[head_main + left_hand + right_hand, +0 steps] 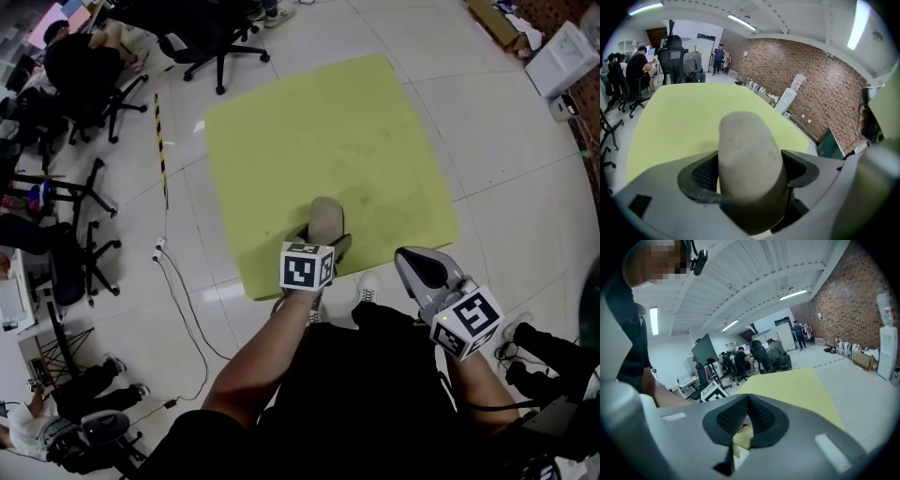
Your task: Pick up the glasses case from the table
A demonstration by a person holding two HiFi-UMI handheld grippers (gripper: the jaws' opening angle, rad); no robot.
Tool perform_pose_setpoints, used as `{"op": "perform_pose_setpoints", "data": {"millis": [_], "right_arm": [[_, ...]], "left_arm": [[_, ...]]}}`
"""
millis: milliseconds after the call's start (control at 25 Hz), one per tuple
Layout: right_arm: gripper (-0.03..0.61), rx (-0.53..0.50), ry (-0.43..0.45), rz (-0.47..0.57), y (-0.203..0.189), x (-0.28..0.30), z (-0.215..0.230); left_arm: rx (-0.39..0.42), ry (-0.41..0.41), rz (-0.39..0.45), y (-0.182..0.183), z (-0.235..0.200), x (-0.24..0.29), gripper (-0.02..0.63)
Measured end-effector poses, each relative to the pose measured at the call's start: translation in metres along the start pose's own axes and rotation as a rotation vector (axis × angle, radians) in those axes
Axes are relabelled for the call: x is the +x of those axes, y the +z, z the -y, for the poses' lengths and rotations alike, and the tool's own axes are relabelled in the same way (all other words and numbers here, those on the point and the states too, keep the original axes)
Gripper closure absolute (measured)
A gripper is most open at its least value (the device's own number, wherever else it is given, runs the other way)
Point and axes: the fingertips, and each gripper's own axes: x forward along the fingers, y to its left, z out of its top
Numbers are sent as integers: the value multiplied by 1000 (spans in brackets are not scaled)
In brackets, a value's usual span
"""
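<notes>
Yellow-green table (375,122), near edge: one glasses case (325,217) clamped between the left gripper's (323,242) jaws, forearm reaching forward, gripper angled down. Right gripper (422,267) clenched on nothing, held beside the table's corner. Two grippers, one case.

The left claw (326,236) grips the glasses case (325,216) over the yellow table (319,122); the right claw (424,267) hangs nearby.
</notes>
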Motion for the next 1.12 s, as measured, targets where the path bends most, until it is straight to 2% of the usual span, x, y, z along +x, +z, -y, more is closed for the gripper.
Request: {"op": "perform_pose_setpoints", "data": {"millis": [240, 440, 800, 960, 1120], "right_arm": [[575, -30, -2, 20, 9, -2, -35], [575, -41, -12, 48, 16, -5, -72], [575, -79, -46, 120, 17, -1, -161], [575, -86, -69, 152, 11, -6, -192], [575, -85, -94, 162, 4, -20, -201]], "left_arm": [[0, -102, 190, 39, 15, -65, 201], [58, -164, 299, 54, 24, -135, 201], [119, -256, 436, 25, 13, -263, 201], [141, -273, 452, 9, 5, -291, 201], [160, -277, 470, 1, 11, -309, 201]]}}
